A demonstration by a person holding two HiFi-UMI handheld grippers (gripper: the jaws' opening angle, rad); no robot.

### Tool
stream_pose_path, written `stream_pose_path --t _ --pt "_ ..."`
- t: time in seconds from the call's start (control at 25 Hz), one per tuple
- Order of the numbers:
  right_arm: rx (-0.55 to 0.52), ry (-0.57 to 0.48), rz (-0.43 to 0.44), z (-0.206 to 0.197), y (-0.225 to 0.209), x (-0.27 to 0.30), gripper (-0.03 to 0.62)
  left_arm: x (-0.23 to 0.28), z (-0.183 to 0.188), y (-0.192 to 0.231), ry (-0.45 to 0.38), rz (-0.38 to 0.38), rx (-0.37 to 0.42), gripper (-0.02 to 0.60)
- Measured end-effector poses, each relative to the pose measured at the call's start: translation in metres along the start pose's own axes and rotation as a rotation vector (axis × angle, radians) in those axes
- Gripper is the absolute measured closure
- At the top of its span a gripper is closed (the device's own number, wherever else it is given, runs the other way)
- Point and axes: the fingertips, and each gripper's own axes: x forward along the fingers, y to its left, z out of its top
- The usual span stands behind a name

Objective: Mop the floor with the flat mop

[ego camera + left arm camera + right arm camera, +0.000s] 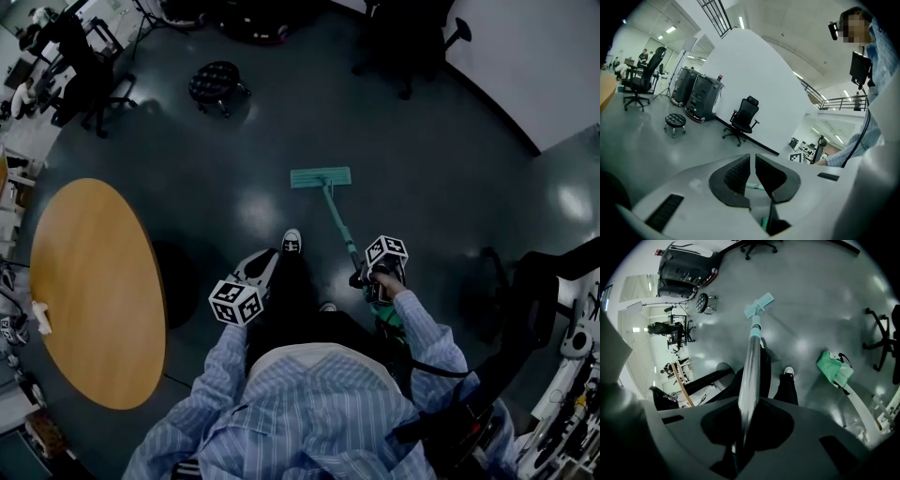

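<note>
The right gripper (745,417) has its 2 jaws clamped on the silver handle (751,357) of the flat mop (321,177). The handle runs straight out from the jaws to the teal head (758,305). That head lies flat on the dark floor (441,159), well to the right of the round wooden table (94,291) as the head view shows it, and farther from the person than the table's middle. The handle slopes back from the head to the right gripper, which is on the side of the person's legs away from the table. The left gripper (753,163) hangs on the table side of the legs, apart from the mop. Its 2 jaws are drawn almost together with only a thin slit between the pads, pinching nothing (a teal sliver shows through the slit, beyond them). 1 white shoe (292,242) is planted between the table and the handle. A black stool (217,84) stands beyond the table's far edge, apart from it
</note>
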Motion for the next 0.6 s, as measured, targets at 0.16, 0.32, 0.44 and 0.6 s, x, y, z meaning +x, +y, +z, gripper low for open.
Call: stream_pose_path --t 0.16,0.32,0.44,0.6 --pt "-0.013 0.033 -0.009 -0.066 -0.049 0.009 0.542 -0.014 -0.025 -0.039 -0.003 -0.012 0.014 0.546" --pt "-0.010 0.052 -0.005 -0.123 -0.090 0.015 0.542 -0.033 -0.048 -0.064 0.003 -0.025 0.017 0.546" --pt "-0.004 0.049 0.001 -0.155 -0.114 0.014 0.542 -0.042 -0.062 -0.075 0.010 -0.030 0.024 0.546" --pt "-0.005 0.044 0.002 -0.184 -0.135 0.011 0.542 -0.048 -0.074 -0.089 0.013 -0.042 0.025 0.546"
